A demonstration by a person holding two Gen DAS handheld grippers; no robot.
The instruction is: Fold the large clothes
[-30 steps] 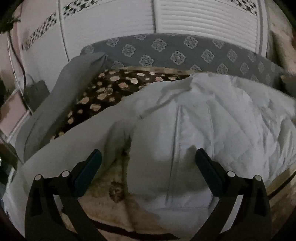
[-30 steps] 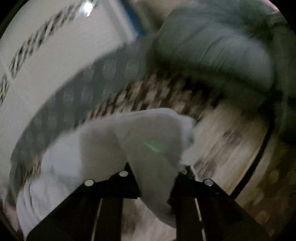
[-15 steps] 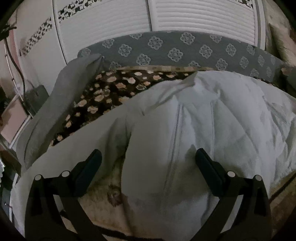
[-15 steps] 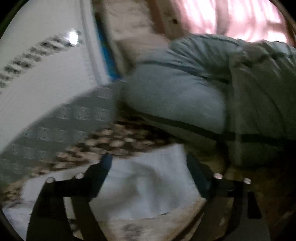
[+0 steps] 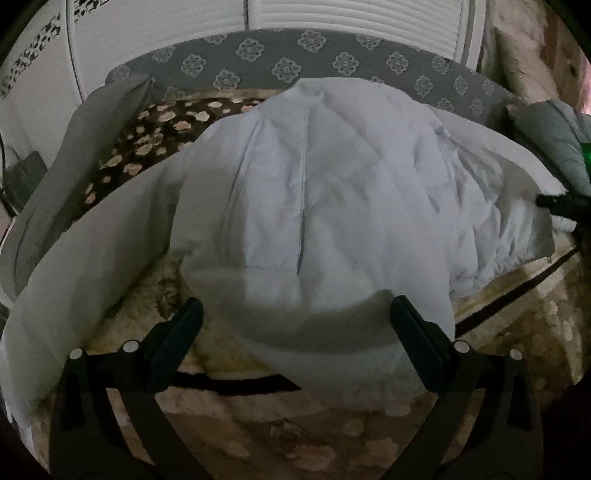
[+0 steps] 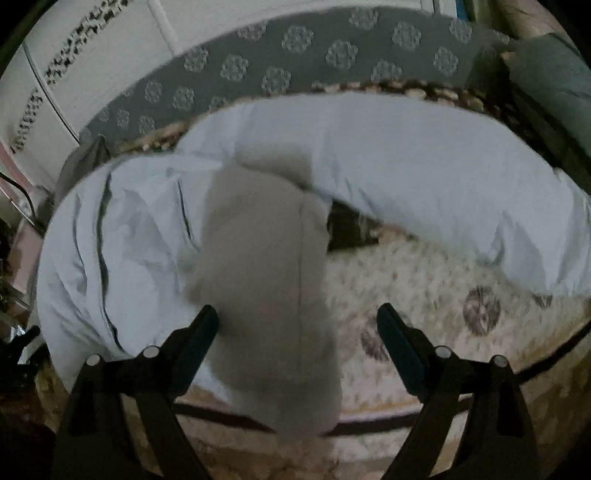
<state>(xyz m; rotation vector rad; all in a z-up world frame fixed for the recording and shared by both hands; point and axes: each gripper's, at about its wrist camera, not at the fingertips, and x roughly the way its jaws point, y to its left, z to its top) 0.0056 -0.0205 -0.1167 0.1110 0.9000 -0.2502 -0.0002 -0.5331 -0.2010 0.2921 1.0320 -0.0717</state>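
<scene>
A large white quilted jacket [image 5: 332, 192] lies spread on a bed with a beige flowered blanket [image 5: 332, 443]. Its folded body points toward my left gripper [image 5: 295, 332], which is open and empty just above the jacket's near hem. One sleeve [image 5: 81, 258] stretches to the left. In the right wrist view the jacket [image 6: 122, 236] lies left, with a grey-shadowed fold [image 6: 266, 295] between the fingers and another sleeve [image 6: 424, 166] stretching right. My right gripper [image 6: 297, 332] is open and holds nothing.
A grey patterned headboard cushion [image 5: 295, 62] runs along the back, with white louvred doors [image 5: 332, 14] behind. A grey pillow [image 5: 74, 140] lies left, a dark flowered blanket [image 5: 155, 133] beside it, and grey bedding [image 6: 554, 74] at the right.
My right gripper let go of the white fabric it held, opened, and swung back to face the jacket. My left gripper stayed open and moved back a little.
</scene>
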